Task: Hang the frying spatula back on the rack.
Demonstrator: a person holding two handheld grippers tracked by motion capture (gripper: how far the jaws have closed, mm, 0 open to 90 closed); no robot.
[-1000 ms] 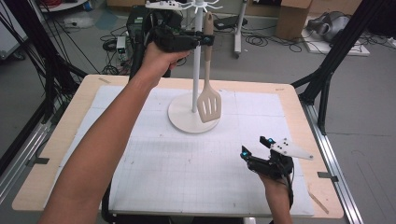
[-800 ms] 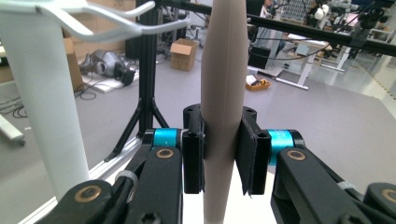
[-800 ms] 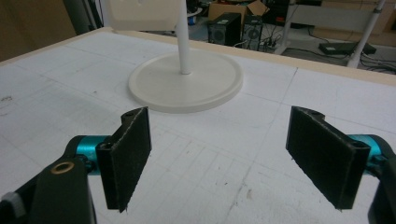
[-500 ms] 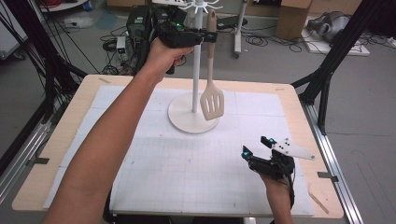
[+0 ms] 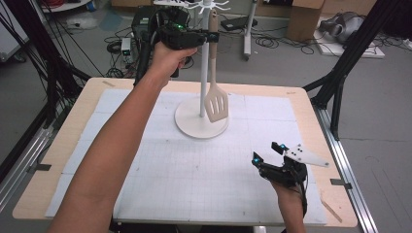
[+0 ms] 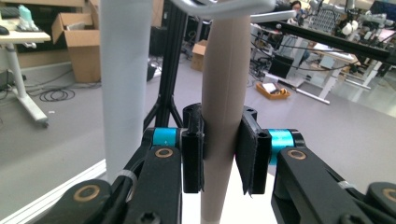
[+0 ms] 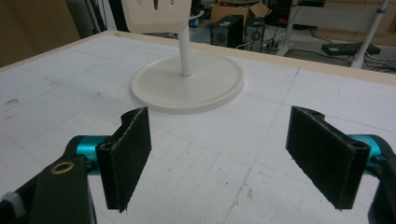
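Spatula: handle grasped by left gripper jaws at stand hook, raised slightly since a second ago; hanging nearly done. Right gripper: jaws released, above tabletop.

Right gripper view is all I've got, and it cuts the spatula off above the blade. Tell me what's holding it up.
Observer: The left gripper is clamped on the spatula handle, high beside the stand's pole.
Operator: Report the top of the handle.
Observer: A white wire hook crosses it there; whether it bears the weight, I cannot tell.
Operator: Place my own gripper on the table.
Observer: The right gripper sits open, low over the gridded mat, towards its near right corner.
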